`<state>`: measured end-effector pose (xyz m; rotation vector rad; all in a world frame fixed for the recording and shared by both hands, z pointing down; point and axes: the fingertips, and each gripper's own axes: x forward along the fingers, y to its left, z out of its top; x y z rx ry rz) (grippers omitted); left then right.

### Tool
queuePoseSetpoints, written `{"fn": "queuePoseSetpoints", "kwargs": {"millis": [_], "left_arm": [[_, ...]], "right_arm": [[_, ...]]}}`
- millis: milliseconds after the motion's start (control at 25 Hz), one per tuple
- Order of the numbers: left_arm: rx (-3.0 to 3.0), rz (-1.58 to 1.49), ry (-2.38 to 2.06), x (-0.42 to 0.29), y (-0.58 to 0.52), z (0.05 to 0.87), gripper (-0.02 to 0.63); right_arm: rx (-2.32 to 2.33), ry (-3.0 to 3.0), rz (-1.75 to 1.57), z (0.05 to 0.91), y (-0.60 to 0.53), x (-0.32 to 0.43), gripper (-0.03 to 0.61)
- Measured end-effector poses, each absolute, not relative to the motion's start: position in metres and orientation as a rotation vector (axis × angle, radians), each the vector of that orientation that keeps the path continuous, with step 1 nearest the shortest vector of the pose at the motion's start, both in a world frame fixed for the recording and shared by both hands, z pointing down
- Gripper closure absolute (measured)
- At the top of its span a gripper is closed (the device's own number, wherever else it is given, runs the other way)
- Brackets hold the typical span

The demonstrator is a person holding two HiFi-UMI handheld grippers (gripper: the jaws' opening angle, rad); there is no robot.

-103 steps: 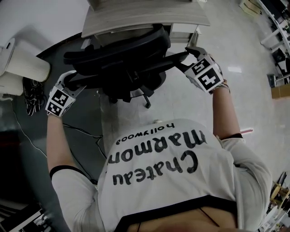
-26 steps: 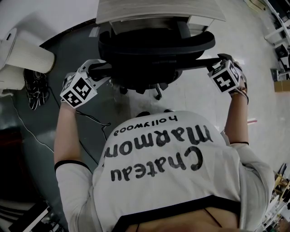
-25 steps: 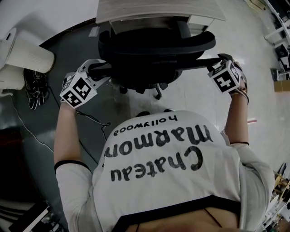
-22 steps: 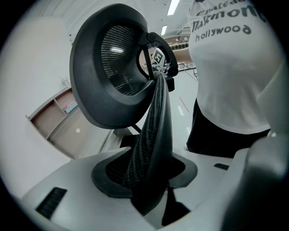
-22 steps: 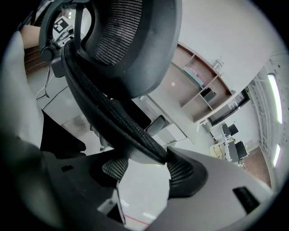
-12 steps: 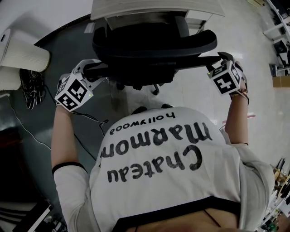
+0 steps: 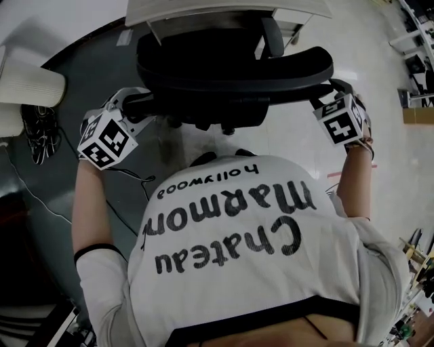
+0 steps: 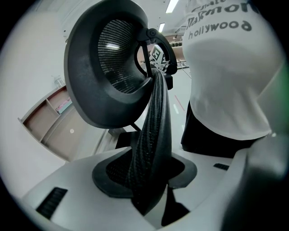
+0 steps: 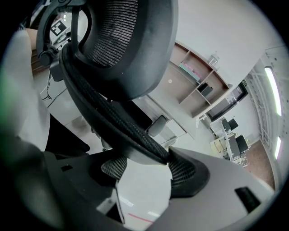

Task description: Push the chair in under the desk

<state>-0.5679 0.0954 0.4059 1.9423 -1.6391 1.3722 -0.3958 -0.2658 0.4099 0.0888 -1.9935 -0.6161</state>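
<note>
Mid-push on the black chair (image 7: 230,68), parked right in front of the person (image 7: 230,237) with its front partly beneath the desk (image 7: 203,10) at the top of the head view. Gripping the backrest rim (image 7: 234,91) at both ends. Clenched on the left end with the left gripper (image 7: 135,103), jaws just tightened a touch, rim pinched between the pads (image 8: 110,173) in the left gripper view. Clamped on the right end with the right gripper (image 7: 324,93), jaws just eased a little wider, rim wedged across the gap against the pads, so likely the looser hold. Judged as the last shove. Firm up the right grip first, then press both ends evenly and straight toward the desk edge, keeping the force level so as not to rock the backrest or swivel it. Let the castors (image 7: 227,127) roll; no leaning down on the rim. Stop short of knocking the backrest into the desk. Faces the desk, away from the person, front toward the top of the head view. Long axis of the backrest lying left to right across that view, close to parallel with the desk edge; too close to call any skew.
</note>
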Motion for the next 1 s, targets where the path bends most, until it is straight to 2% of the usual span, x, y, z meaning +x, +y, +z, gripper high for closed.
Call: {"fn": "queuePoseSetpoints", "kwargs": {"millis": [440,1000], "left_arm": [[2.049,1.405,-1.598,-0.573,0.058,0.406,0.454],[2.023,1.377,-1.661,-0.588,0.049,0.405,0.426]], "right_arm": [[0.187,-2.018,-0.577,0.409,-0.298,-0.390,0.295],[0.151,-2.016,-0.597,0.416,-0.300,-0.403,0.279]]}}
